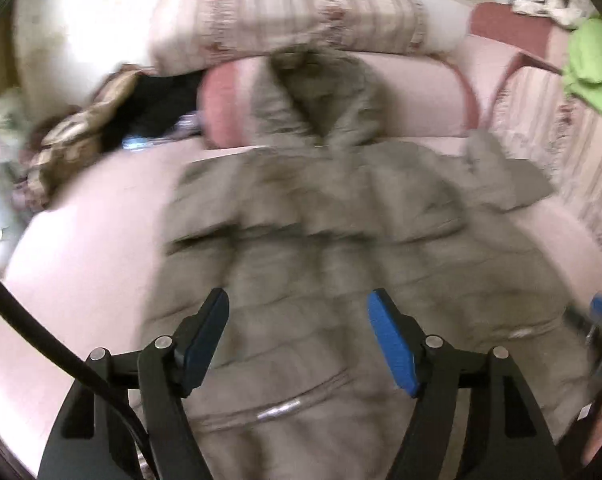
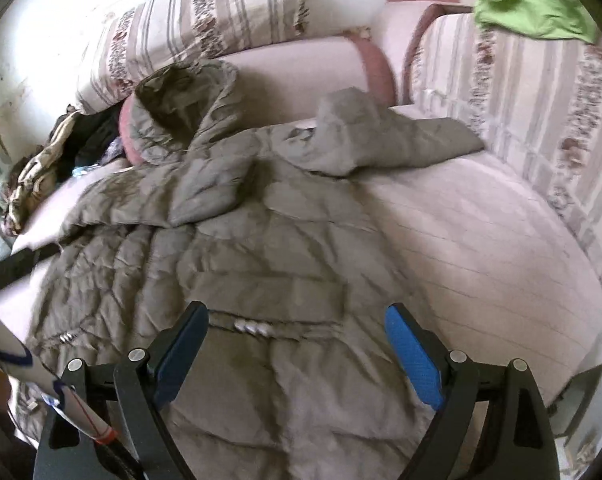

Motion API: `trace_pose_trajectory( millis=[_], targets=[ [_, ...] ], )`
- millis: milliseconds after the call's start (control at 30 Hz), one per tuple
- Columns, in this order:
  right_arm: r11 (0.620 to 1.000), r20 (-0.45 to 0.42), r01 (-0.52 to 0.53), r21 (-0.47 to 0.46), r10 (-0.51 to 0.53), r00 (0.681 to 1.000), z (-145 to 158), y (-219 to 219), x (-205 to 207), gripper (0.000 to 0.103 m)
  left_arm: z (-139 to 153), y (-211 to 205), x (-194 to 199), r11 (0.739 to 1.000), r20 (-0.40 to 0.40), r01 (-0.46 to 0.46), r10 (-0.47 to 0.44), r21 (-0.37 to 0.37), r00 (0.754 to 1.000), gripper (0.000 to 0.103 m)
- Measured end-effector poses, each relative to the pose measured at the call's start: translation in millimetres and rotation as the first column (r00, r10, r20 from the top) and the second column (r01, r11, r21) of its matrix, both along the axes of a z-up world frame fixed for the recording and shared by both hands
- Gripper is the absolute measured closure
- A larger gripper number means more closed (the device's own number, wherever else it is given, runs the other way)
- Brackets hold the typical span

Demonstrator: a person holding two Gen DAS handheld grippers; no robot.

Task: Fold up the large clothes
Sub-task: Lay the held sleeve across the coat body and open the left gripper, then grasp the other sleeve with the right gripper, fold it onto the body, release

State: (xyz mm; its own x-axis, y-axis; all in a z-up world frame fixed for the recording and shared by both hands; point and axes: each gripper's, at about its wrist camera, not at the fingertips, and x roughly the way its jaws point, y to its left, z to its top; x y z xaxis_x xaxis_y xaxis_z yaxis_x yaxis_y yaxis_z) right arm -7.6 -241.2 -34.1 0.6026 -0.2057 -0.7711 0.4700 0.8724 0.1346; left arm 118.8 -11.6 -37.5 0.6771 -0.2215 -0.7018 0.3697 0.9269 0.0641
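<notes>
Much of the left wrist view is smeared by blur, so the quilting and edges of the grey-brown padded coat (image 1: 321, 240) are hard to read there; the right wrist view is sharper. The coat's lower hem runs out of frame beneath both cameras, and its far-left edge is cut off behind a dark strap (image 2: 17, 268) and a white tube with blue and red marks (image 2: 41, 384) whose nature I cannot make out. The coat (image 2: 237, 248) lies spread on a pale pink couch seat (image 2: 481, 248), hood (image 2: 181, 108) resting up against a pink bolster (image 2: 301, 68), one sleeve (image 2: 389, 140) flung out toward the striped floral cushion (image 2: 521, 92) on the right. A zip pocket (image 1: 277, 402) shows as a blurred glint just ahead of the left gripper (image 1: 299, 340). That gripper hovers above the coat's lower body, jaws spread wide, nothing between them. The right gripper (image 2: 297, 352) likewise hangs over the coat near a row of bright snaps (image 2: 253, 328), jaws parted and holding nothing. Whether either fingertip touches the fabric cannot be determined. A green cloth (image 2: 529, 0) lies on the armrest behind; a heap of patterned and dark clothing (image 2: 61, 152) sits at the couch's left end, details indistinct.
</notes>
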Motion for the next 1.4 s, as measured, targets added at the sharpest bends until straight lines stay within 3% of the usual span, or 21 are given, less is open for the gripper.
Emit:
trace_pose_trajectory(
  millis=[133, 200, 333, 467, 533, 600, 633, 667, 700, 867, 1033, 1133, 1333, 1400],
  targets=[
    [0.998, -0.001, -0.043, 0.044, 0.043, 0.999, -5.3, -2.7, 52.2, 0.010, -23.8, 47.8, 7.9, 0.993, 0.003, -0.117, 0.117, 0.031, 0.993, 0.031],
    [0.996, -0.027, -0.041, 0.078, 0.043, 0.999, -16.5, -8.8, 83.9, 0.010, -41.2, 70.0, 17.4, 0.985, -0.039, -0.168, 0.170, 0.034, 0.985, 0.031],
    [0.973, -0.104, 0.017, 0.230, 0.007, 0.995, -51.5, -26.1, 147.7, 0.010, -58.3, 101.7, 29.4, 0.974, -0.122, -0.227, 0.223, -0.016, 0.967, 0.031],
    [0.954, -0.145, 0.093, 0.285, -0.053, 0.988, -77.4, -35.1, 190.8, 0.010, -55.0, 117.2, 38.2, 0.967, -0.152, -0.238, 0.224, -0.086, 0.963, 0.031],
    [0.955, -0.155, 0.101, 0.279, -0.059, 0.986, -80.9, -33.7, 206.8, 0.020, -55.3, 116.0, 39.0, 0.967, -0.146, -0.239, 0.225, -0.085, 0.963, 0.031],
    [0.955, -0.175, 0.064, 0.290, -0.012, 0.984, -79.5, -31.5, 224.5, 0.060, -54.2, 115.6, 37.5, 0.968, -0.152, -0.235, 0.221, -0.083, 0.963, 0.031],
    [0.958, -0.190, 0.051, 0.282, 0.003, 0.982, -76.8, -31.3, 231.8, 0.065, -54.4, 114.0, 37.6, 0.969, -0.157, -0.234, 0.219, -0.083, 0.963, 0.031],
    [0.964, -0.188, 0.043, 0.263, 0.008, 0.982, -71.6, -32.1, 237.7, 0.078, -55.5, 112.6, 39.0, 0.969, -0.164, -0.232, 0.217, -0.082, 0.962, 0.031],
    [0.969, -0.194, 0.040, 0.242, 0.008, 0.981, -68.1, -34.1, 242.5, 0.081, -56.9, 112.1, 39.3, 0.969, -0.169, -0.233, 0.217, -0.079, 0.961, 0.031],
    [0.995, -0.222, 0.064, 0.080, -0.045, 0.974, -55.4, -48.4, 268.6, 0.083, -61.1, 110.5, 43.6, 0.967, -0.177, -0.245, 0.230, -0.069, 0.957, 0.031],
    [0.996, -0.288, 0.079, 0.044, -0.063, 0.955, -84.6, -52.8, 287.8, 0.082, -67.1, 105.4, 47.2, 0.969, -0.188, -0.246, 0.236, -0.031, 0.953, 0.031],
    [0.997, -0.288, 0.075, 0.010, -0.068, 0.955, -89.1, -49.5, 288.2, 0.077, -64.9, 104.8, 48.1, 0.967, -0.193, -0.253, 0.242, -0.032, 0.951, 0.031],
    [0.999, -0.219, 0.053, -0.011, -0.054, 0.974, -42.1, -52.7, 245.4, 0.069, -57.5, 106.7, 36.0, 0.964, -0.211, -0.249, 0.225, -0.097, 0.951, 0.031],
    [0.997, -0.178, 0.054, -0.061, -0.064, 0.982, -20.6, -57.8, 217.4, 0.052, -52.2, 104.3, 27.1, 0.965, -0.201, -0.235, 0.210, -0.115, 0.957, 0.029]
  ],
)
